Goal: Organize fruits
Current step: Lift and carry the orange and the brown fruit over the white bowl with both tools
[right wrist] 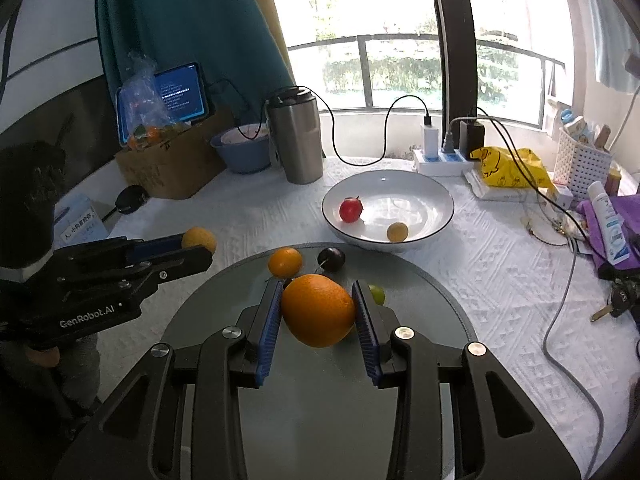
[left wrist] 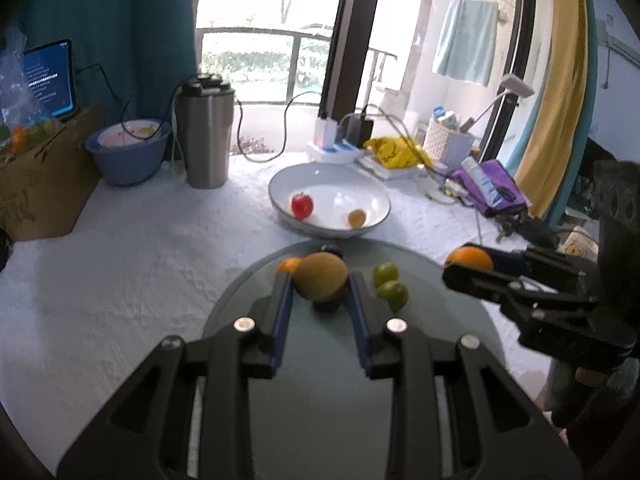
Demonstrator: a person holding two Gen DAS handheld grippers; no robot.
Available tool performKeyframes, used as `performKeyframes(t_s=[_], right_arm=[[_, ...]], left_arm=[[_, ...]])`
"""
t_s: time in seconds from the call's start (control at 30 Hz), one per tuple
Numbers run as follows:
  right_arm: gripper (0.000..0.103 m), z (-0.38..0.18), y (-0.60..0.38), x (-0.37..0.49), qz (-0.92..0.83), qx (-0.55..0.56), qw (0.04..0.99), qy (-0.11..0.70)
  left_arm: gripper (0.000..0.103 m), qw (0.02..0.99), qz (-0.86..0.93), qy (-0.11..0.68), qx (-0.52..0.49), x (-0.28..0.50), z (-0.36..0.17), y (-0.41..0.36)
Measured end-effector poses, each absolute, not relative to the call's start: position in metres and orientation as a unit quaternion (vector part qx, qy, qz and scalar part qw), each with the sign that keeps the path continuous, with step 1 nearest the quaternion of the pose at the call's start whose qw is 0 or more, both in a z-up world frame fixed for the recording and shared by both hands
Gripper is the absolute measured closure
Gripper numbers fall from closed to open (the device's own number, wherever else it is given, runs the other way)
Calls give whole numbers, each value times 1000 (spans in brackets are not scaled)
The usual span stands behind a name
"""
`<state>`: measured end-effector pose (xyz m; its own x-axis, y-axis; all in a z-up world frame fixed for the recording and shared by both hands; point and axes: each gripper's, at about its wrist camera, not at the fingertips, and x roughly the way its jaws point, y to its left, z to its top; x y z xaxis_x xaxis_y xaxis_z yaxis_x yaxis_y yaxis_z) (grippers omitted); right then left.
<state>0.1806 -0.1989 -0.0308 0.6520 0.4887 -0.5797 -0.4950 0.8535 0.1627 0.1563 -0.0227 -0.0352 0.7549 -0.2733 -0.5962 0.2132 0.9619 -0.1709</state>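
Note:
My left gripper [left wrist: 320,280] is shut on a yellow-brown oval fruit [left wrist: 322,282], held above a round grey tray [left wrist: 440,320]. My right gripper [right wrist: 317,292] is shut on a large orange [right wrist: 318,310] above the same tray [right wrist: 420,300]. Each view shows the other gripper at its side, the right gripper [left wrist: 460,268] and the left gripper [right wrist: 200,248], both carrying their fruit. On the tray lie a small orange [right wrist: 285,262], a dark plum [right wrist: 331,259] and two green limes [left wrist: 386,274]. Beyond it, a white bowl [right wrist: 412,196] holds a red fruit [right wrist: 351,210] and a small yellow fruit [right wrist: 397,231].
A steel flask [right wrist: 298,140], a blue basin [right wrist: 242,152] and a cardboard box [right wrist: 172,164] with bagged fruit stand at the back left. A power strip with cables [right wrist: 440,158], a yellow bag [right wrist: 508,168], a white basket [right wrist: 580,164] and purple cloth [right wrist: 616,216] crowd the right.

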Motion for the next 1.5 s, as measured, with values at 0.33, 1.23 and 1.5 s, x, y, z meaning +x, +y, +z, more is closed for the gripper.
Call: performKeyframes(t_s=[0.33,1.23,1.5], right_arm=[[65,1,-204,183,271,-15,920,283],[65,19,-206,265,275,-17,920,279],[65,11,-206,292,277,-12,916,290]], left_arm=[[74,945,-133,297,-44,162,-4,-26],[74,944,-129,298,-51,245,8,-25],[74,939,-130,313,-55,272,-4,-27]])
